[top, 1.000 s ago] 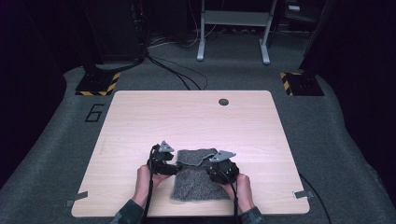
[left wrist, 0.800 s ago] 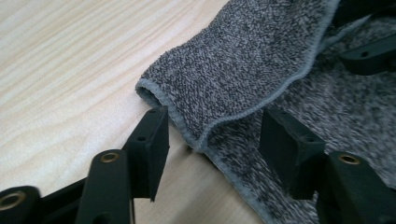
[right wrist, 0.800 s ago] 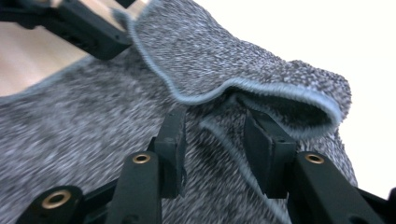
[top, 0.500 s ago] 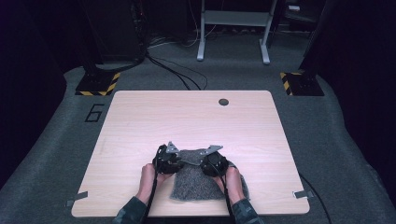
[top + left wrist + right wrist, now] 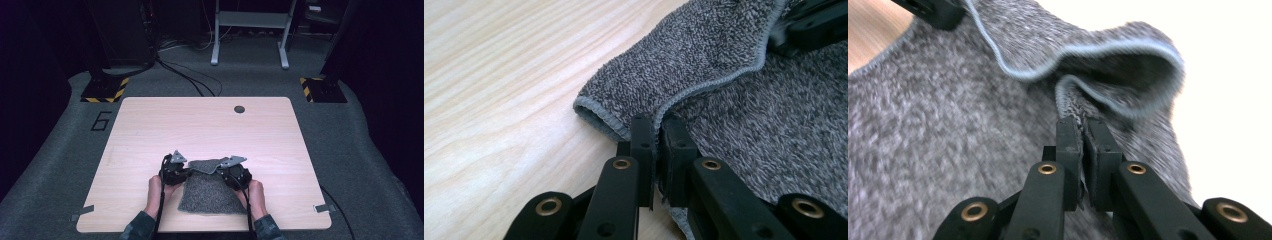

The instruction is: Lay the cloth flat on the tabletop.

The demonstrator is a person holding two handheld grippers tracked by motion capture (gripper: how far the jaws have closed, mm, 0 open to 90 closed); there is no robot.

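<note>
High view: table (image 5: 210, 125) lit brightly from above, surrounding floor and far background dim to black, slight softness overall. Left gripper view: sharp, even light, towel (image 5: 734, 100) pile crisp, soft shadow under its folded edge. Right gripper view: towel blurred, right side washed out to white by glare

From the high view, the far edge of the grey towel (image 5: 210, 192) is covered by the two grippers. The person's forearms are cut off at the bottom edge. In the right gripper view the towel's raised fold (image 5: 1128, 75) is blurred, and the tabletop (image 5: 1228, 75) behind it is washed out white.
</note>
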